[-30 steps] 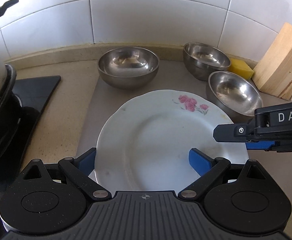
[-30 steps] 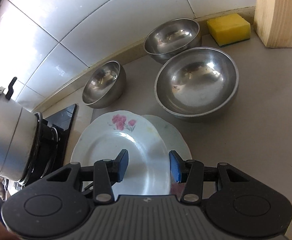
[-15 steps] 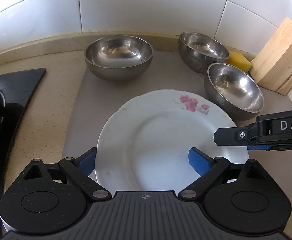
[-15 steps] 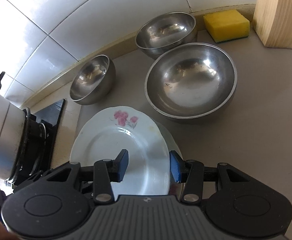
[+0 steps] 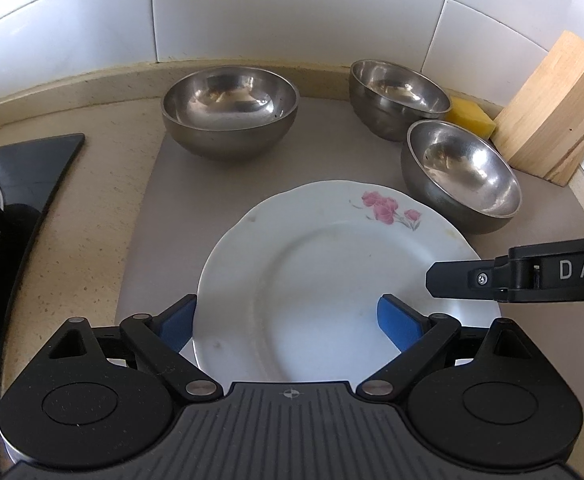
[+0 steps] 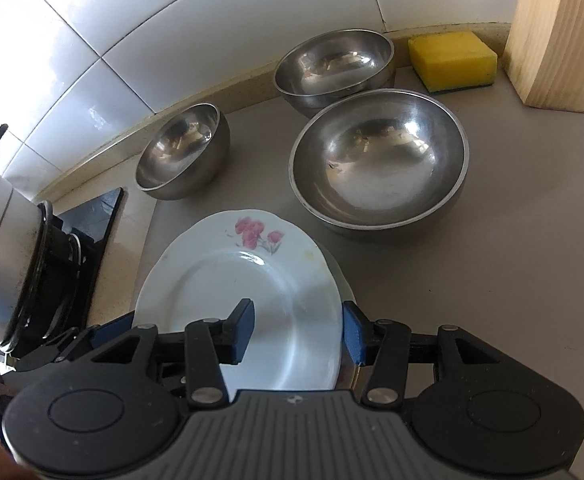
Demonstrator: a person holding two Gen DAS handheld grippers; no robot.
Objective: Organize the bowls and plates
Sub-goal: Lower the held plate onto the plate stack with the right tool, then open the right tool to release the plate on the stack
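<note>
A: Where's the plate?

B: The white plate (image 5: 331, 280) with pink flowers sits on the grey mat (image 5: 323, 160) on the desk, near me. A second plate (image 6: 341, 280) peeks out under its right edge.

A: Your grippers?

B: My left gripper (image 5: 288, 324) is spread wide, one finger off the plate's left rim, the other over the plate. My right gripper (image 6: 297, 332) is spread too, straddling the plate's right rim. I can't tell if either touches.

A: Bowls?

B: Three steel ones. Far left bowl (image 5: 230, 110), far right bowl (image 5: 397, 98), nearer right bowl (image 5: 461, 176) just beside the plate.

A: Anything else?

B: Yellow sponge (image 6: 451, 60) and wooden block (image 5: 551, 116) far right, pot (image 6: 0, 248) on the stove left.
</note>
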